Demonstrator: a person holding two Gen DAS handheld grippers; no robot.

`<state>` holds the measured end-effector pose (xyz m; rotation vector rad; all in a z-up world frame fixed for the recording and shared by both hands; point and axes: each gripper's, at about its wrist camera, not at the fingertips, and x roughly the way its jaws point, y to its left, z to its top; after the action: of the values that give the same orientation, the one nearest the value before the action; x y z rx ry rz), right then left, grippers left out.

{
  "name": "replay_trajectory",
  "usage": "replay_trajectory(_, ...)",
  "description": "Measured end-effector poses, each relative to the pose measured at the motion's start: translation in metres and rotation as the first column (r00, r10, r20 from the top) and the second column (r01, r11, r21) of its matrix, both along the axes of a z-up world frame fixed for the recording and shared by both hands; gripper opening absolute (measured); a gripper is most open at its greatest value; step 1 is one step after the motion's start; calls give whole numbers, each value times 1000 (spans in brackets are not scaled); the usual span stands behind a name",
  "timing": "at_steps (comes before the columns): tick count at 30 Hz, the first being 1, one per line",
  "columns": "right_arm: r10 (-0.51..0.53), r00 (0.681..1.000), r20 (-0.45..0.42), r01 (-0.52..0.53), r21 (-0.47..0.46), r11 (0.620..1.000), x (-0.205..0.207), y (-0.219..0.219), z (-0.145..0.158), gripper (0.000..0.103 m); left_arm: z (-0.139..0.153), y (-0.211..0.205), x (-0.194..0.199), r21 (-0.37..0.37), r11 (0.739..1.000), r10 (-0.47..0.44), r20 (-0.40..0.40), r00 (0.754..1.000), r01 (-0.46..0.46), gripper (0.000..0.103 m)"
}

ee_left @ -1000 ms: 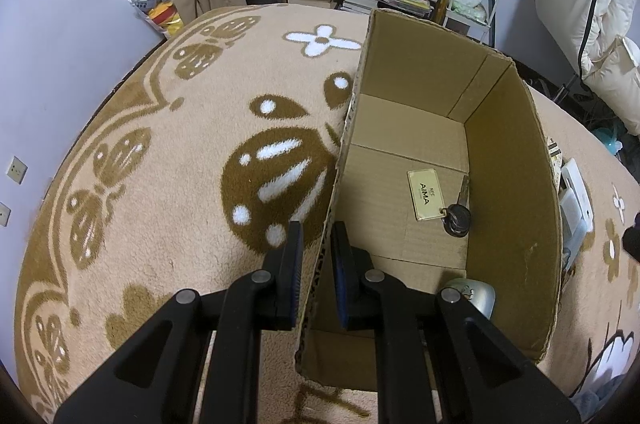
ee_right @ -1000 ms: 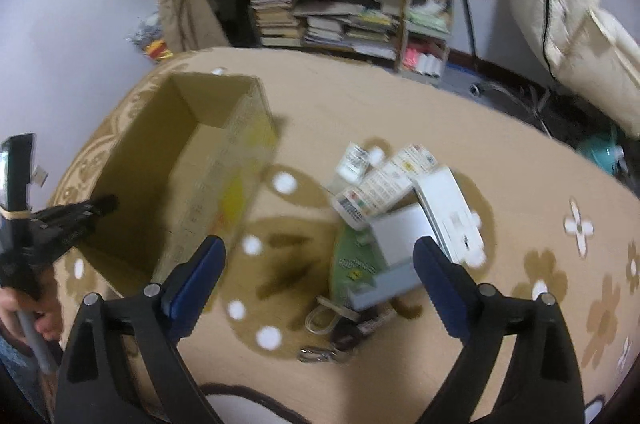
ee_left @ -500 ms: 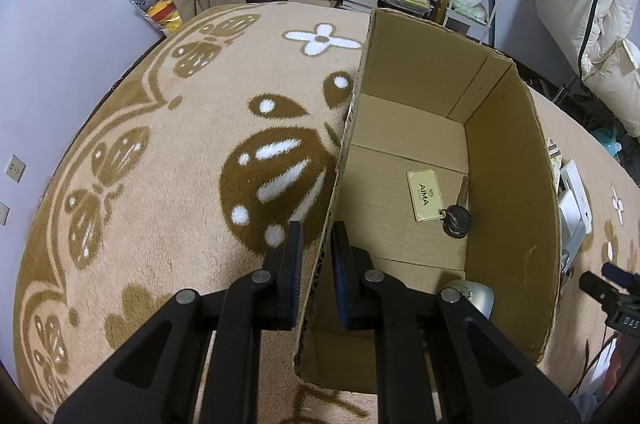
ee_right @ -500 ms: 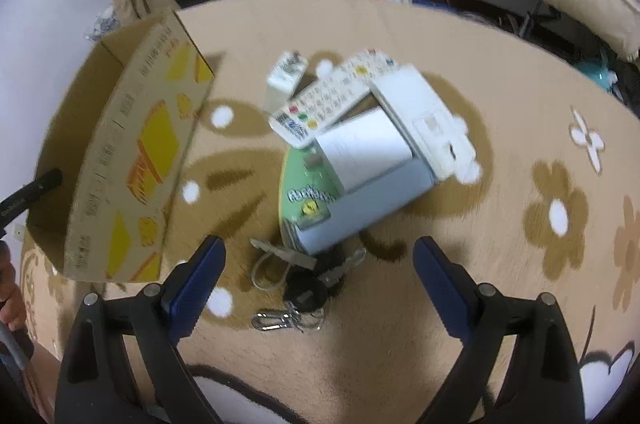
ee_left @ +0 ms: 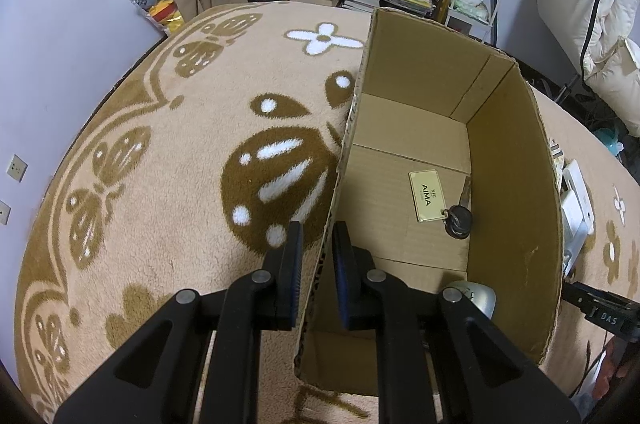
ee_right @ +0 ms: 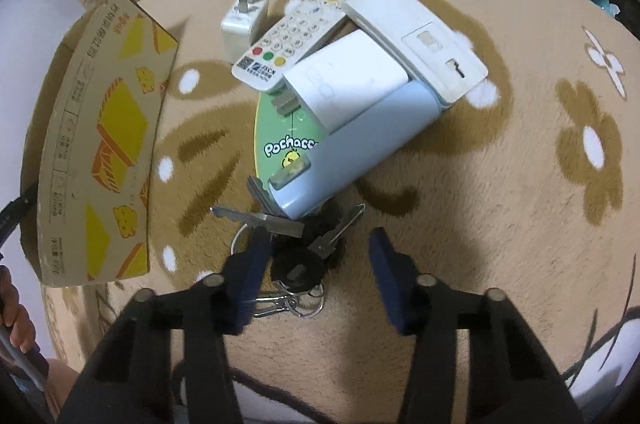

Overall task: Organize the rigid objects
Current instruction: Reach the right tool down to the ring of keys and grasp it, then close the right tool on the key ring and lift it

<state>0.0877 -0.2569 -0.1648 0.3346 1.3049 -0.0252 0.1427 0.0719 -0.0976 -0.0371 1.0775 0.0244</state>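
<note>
On the rug (ee_right: 500,184), your left tongs (ee_left: 317,256) clamp the cardboard box (ee_left: 516,224) wall, a tagged key (ee_left: 458,220) lying inside. Your right tongs (ee_right: 316,256), half-wide and just closing, straddle the key bunch (ee_right: 298,266) without pinching it, beside the gadget pile (ee_right: 360,84).

There is 1 cardboard box (ee_left: 516,224), holding 1 key with a gold tag (ee_left: 427,195) and 1 silvery rounded object (ee_left: 478,298). On the rug (ee_right: 500,184) lie 1 remote control (ee_right: 296,32), 2 white chargers (ee_right: 240,24), 1 white flat case (ee_right: 416,36), 1 pale-blue case (ee_right: 360,148), 1 green card (ee_right: 276,140) and 1 bunch of keys (ee_right: 296,248).
</note>
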Motion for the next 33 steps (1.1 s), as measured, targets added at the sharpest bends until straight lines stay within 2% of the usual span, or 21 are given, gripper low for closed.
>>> replay_trajectory(5, 11, 1000, -7, -11, 13, 1000, 2, 7, -7, 43, -1, 1, 0, -3, 1000, 1, -2, 1000, -1, 14)
replay_trajectory(8, -6, 1000, -2, 7, 66, 998, 3, 8, -12, 43, -1, 2, 0, -13, 1000, 2, -8, 1000, -2, 14)
replay_trajectory(12, -66, 997, -38, 71, 163, 984, 3, -2, -27, 42, -3, 3, 2, -15, 1000, 2, -10, 1000, -3, 14)
replay_trajectory(15, -104, 993, -53, 112, 192, 975, 3, -7, -34, 39, -4, 1, 2, -5, 1000, 2, -6, 1000, -2, 14)
replay_trajectory(19, -93, 995, -34, 97, 152, 984, 2, -2, -30, 30, -5, -1, 1, 0, 1000, 1, -3, 1000, -1, 14)
replay_trajectory(21, -91, 996, -21, 93, 136, 986, 0, -1, -25, 21, -5, 0, 1, -1, 1000, 3, -3, 1000, -3, 15)
replay_trajectory(30, -112, 994, 14, 109, 126, 986, -6, -1, -2, 19, -5, 0, 0, -7, 1000, 8, -3, 1000, -8, 15)
replay_trajectory(33, -117, 993, 2, 116, 110, 987, -2, 0, -1, 19, -3, 1, -1, -15, 1000, 11, 3, 1000, -11, 15)
